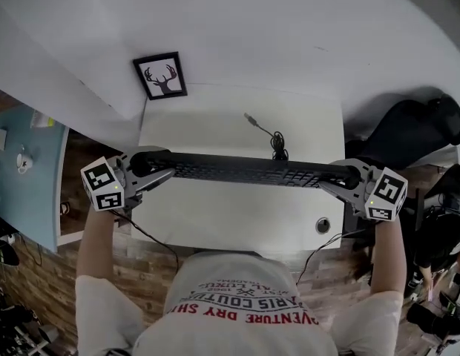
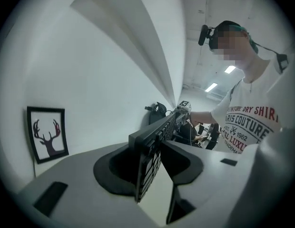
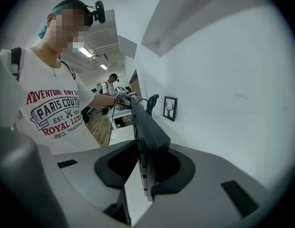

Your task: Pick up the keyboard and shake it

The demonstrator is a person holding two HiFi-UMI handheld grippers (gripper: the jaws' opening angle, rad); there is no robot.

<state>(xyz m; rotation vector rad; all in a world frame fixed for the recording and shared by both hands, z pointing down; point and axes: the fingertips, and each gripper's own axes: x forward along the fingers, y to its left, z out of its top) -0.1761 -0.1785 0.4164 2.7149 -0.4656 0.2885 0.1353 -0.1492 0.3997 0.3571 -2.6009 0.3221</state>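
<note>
A black keyboard (image 1: 245,170) hangs above the white desk (image 1: 208,121), turned up on its long edge, with its keys facing the person. My left gripper (image 1: 152,170) is shut on its left end and my right gripper (image 1: 341,178) on its right end. In the left gripper view the keyboard (image 2: 157,137) runs away from between the jaws of the left gripper (image 2: 152,167) toward the other gripper. The right gripper view shows the same from the other end: the keyboard (image 3: 147,127) sits clamped in the right gripper (image 3: 147,167). Its cable (image 1: 268,133) trails onto the desk.
A framed antler picture (image 1: 161,76) leans against the wall at the desk's back left. A round cable hole (image 1: 323,225) is near the desk's front right. A black chair (image 1: 412,132) stands to the right, and a light blue table (image 1: 30,176) to the left.
</note>
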